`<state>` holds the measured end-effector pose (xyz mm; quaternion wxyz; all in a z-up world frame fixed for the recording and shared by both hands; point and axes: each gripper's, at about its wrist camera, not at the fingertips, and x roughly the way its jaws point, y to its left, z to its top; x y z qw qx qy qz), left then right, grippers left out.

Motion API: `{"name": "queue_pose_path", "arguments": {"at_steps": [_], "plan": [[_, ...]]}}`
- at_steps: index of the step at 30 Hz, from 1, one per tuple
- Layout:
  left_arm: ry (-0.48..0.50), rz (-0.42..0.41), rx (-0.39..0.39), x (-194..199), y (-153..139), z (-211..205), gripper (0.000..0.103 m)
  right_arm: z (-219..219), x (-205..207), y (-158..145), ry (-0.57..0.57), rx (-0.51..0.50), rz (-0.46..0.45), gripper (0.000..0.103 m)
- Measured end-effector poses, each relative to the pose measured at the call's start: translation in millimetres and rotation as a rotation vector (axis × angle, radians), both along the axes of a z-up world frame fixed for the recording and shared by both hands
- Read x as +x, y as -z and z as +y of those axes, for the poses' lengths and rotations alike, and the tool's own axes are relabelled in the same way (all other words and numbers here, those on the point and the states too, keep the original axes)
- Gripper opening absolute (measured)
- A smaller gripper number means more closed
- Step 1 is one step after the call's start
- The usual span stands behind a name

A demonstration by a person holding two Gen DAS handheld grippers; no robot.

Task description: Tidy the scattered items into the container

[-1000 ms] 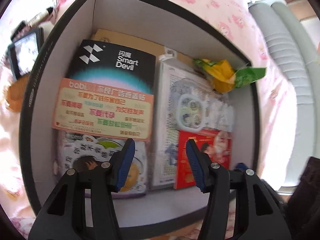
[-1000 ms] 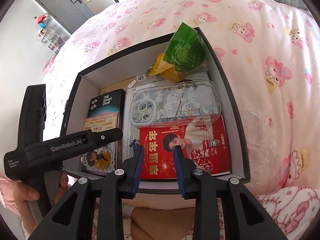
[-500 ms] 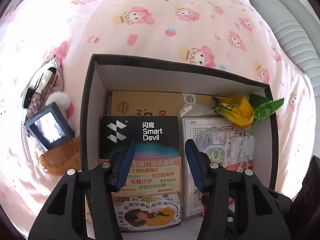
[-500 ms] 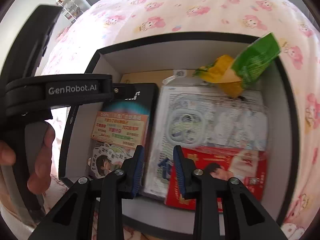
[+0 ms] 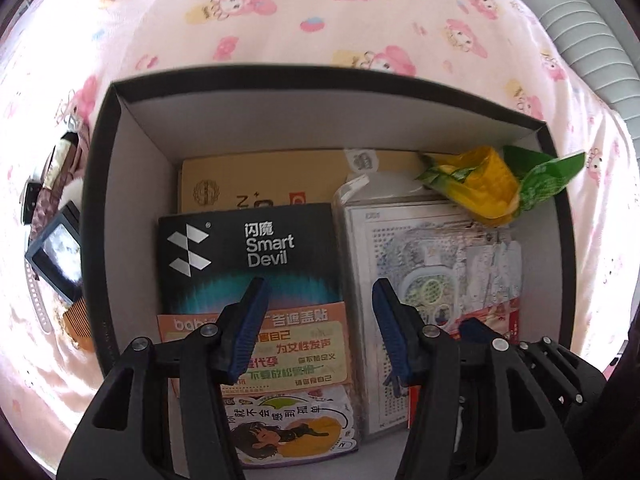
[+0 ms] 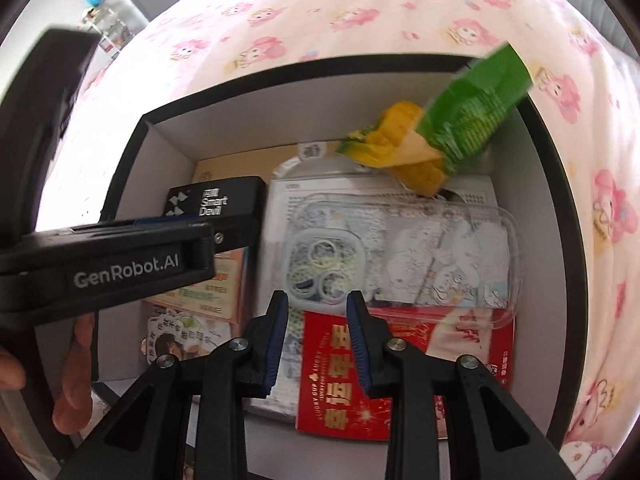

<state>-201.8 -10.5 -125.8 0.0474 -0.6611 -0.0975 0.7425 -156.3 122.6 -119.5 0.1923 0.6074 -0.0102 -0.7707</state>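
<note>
A black box point(image 5: 120, 128) with white inner walls sits on the pink bedsheet. Inside lie a black Smart Devil package point(image 5: 248, 252), an orange sticker card point(image 5: 296, 352), a cartoon packet point(image 5: 288, 428), a clear phone case pack point(image 6: 400, 248), a red envelope point(image 6: 400, 364) and a green-yellow snack bag point(image 6: 452, 128). My left gripper point(image 5: 318, 328) is open and empty above the box. My right gripper point(image 6: 316, 340) is open and empty above the red envelope. Left of the box lie a small dark-framed mirror point(image 5: 56, 260) and a wooden comb point(image 5: 78, 320).
A brown flat box point(image 5: 260, 184) lies at the bottom of the container. More small dark items point(image 5: 52, 168) lie on the sheet by the box's left wall. A grey ribbed cushion point(image 5: 580, 32) is at the far right. The left gripper body point(image 6: 108, 260) crosses the right wrist view.
Both grippers have pulled back from the box floor and now hover higher over it. The right view has swung left. Nothing was picked up.
</note>
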Motion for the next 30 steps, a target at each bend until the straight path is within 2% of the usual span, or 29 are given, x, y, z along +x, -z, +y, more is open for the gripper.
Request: {"name": "queue_pose_path", "arguments": {"at_steps": [8,13,15,17,21,24,30], "plan": [[-0.029,-0.024,0.022,8.8,0.6,-6.5,0.057,1.1,8.7,-0.8,0.000,-0.017,-0.013,0.027],[-0.022,-0.013,0.011,17.9,-2.6,-2.9,0.058,1.9,15.7,-4.1,-0.006,-0.020,-0.011,0.027],[-0.038,0.004,0.032,21.9,-6.9,-4.5,0.058,4.4,17.5,-5.8,-0.006,-0.021,-0.009,0.027],[-0.035,0.036,0.041,28.1,-14.6,-4.4,0.058,7.6,17.1,-8.4,0.001,-0.021,-0.002,0.027],[-0.005,0.148,0.006,49.2,-39.8,0.2,0.058,18.7,21.7,-19.6,0.023,-0.037,0.028,0.027],[0.011,0.206,0.061,67.6,-54.7,2.2,0.058,28.8,25.7,-33.2,0.055,-0.040,0.067,0.027],[0.065,0.311,0.113,84.9,-70.9,11.3,0.059,46.1,41.6,-56.6,0.086,-0.044,0.127,0.031]]}}
